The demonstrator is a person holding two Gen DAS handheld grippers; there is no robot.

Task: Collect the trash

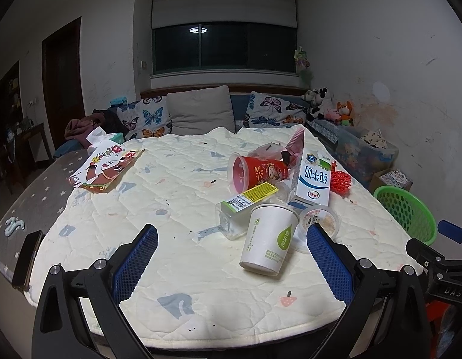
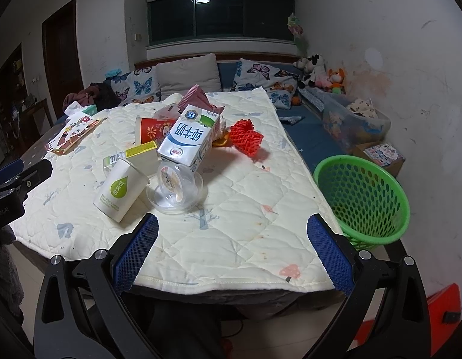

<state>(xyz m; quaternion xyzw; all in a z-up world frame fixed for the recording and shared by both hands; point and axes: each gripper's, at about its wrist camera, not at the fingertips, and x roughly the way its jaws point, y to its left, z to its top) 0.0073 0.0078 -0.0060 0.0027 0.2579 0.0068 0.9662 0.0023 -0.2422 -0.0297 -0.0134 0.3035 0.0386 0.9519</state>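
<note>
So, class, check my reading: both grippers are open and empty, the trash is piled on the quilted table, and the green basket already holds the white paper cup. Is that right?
One thing is wrong. The white paper cup is not in the green basket; it lies on its side on the quilted table among the other trash, as the right wrist view shows. The left gripper and right gripper are indeed open and empty.

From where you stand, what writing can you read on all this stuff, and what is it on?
"纯牛奶": milk carton, upside down in the left wrist view.
"DAS": black clamp of the right gripper.
"Robot.AI", start cut off: black body of the left gripper.
Green drop logo on the paper cup: too blurred.
Yellow label on the clear bottle: too small.
</note>
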